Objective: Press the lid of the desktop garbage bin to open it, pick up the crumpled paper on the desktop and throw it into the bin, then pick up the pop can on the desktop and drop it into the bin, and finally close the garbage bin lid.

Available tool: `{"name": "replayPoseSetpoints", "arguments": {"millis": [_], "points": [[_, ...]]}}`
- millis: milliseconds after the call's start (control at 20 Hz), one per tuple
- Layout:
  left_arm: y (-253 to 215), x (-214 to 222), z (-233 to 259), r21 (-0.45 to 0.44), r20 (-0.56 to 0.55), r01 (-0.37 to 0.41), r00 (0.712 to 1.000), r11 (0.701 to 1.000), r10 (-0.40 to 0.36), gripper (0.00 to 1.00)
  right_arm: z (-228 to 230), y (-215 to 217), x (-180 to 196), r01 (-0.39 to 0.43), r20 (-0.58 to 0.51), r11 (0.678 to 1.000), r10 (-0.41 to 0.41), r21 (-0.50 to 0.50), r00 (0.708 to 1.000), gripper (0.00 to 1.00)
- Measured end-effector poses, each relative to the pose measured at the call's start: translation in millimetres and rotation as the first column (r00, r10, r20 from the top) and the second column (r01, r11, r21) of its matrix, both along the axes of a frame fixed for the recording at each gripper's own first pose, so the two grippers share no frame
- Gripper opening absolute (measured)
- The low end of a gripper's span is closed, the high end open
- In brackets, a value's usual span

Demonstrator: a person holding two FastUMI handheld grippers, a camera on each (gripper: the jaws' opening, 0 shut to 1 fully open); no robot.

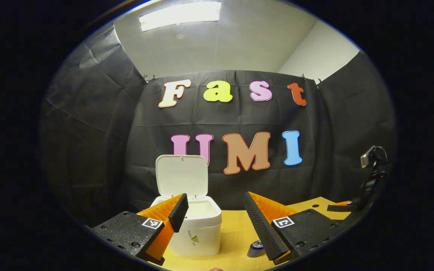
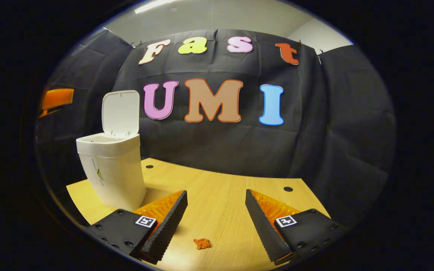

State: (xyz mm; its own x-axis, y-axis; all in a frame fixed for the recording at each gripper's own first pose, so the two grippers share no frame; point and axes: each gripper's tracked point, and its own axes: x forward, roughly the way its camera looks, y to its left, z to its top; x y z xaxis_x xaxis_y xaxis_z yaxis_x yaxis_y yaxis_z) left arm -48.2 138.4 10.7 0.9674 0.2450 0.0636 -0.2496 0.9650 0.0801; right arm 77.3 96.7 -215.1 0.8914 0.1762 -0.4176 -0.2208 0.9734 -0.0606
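- Left gripper (image 1: 217,222): held level above the desk (image 1: 236,241), fingers spread wide, gripping nothing.
- Right gripper (image 2: 217,222): low over the desk, fingers wide apart, empty.
- Garbage bin (image 1: 196,229): lid (image 1: 181,176) upright, open.
- Crumpled paper (image 2: 202,243): on the desk between the right fingers.
- Pop can (image 1: 256,249): beside the bin.

The bin (image 2: 113,169) looks like smooth, slightly glossy plastic, its raised lid (image 2: 120,112) too. The worktop (image 2: 220,195) shows matt wood grain. The can (image 1: 256,249) has a metallic sheen. The paper (image 2: 202,243) is crinkled.
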Motion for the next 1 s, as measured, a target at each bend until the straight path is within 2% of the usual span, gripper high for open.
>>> {"name": "replayPoseSetpoints", "arguments": {"millis": [200,400,1000], "points": [[14.1,-10.7,-2.8,0.022,-0.019,-0.035,0.999,0.999,0.036,0.92,-52.5,6.8,-2.3,-0.027,-0.103,0.999,0.022,-0.042,0.994,0.99],[25.2,-19.1,-6.3,0.034,-0.04,-0.067,0.997,0.997,0.068,0.92,-101.9,9.8,-5.1,-0.056,-0.212,0.995,0.037,-0.083,0.976,0.99],[46.5,-27.4,-23.9,0.057,-0.105,-0.123,0.986,0.991,0.129,0.91,-196.5,2.8,-17.2,-0.106,-0.471,0.981,0.018,-0.161,0.882,1.0]]}}
